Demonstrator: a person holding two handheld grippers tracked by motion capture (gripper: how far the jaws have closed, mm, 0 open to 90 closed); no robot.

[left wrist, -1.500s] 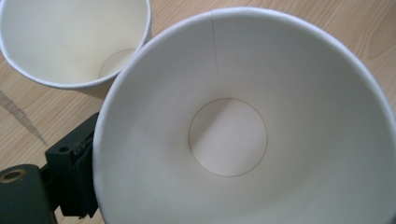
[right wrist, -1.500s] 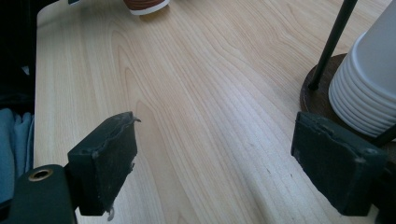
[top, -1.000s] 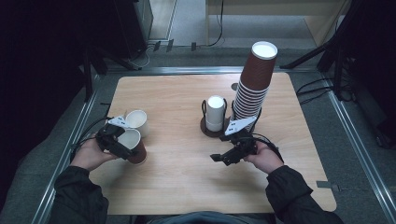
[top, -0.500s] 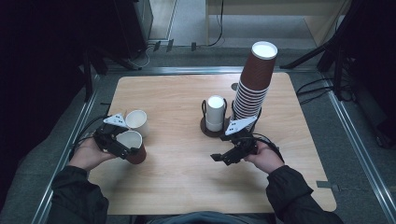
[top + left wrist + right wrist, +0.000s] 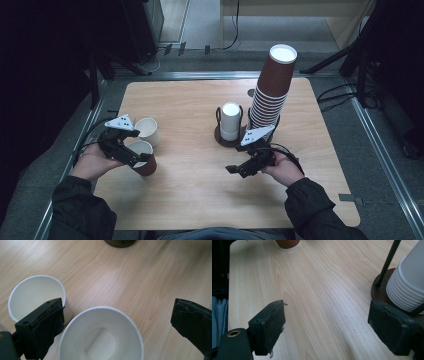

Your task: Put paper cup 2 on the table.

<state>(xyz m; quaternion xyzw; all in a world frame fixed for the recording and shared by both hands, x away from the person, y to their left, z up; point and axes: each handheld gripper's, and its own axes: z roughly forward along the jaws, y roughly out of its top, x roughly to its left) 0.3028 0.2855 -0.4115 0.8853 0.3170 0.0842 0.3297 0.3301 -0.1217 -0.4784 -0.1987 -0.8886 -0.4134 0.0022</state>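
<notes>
Brown paper cup (image 5: 142,159) sits upright between our left tool's (image 5: 131,156) spread jaws on the counter (image 5: 190,195); our right tool (image 5: 239,170) hovers with jaws apart.

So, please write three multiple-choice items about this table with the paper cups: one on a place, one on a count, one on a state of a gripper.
1. Where does the tall brown stack of cups stand?
A. to the right of the holder
B. at the table's left edge
C. in front of the person's right hand

2. How many loose cups stand near the left gripper?
A. one
B. two
C. four

3. How are the jaws of the right gripper?
A. shut on a cup
B. shut on nothing
C. open, holding nothing

Answers: 1 A, the stack rises just right of the dark holder with the white cups. 2 B, the brown cup and the white cup stand side by side there. 3 C, the right gripper view shows bare table between the spread jaws.
</notes>
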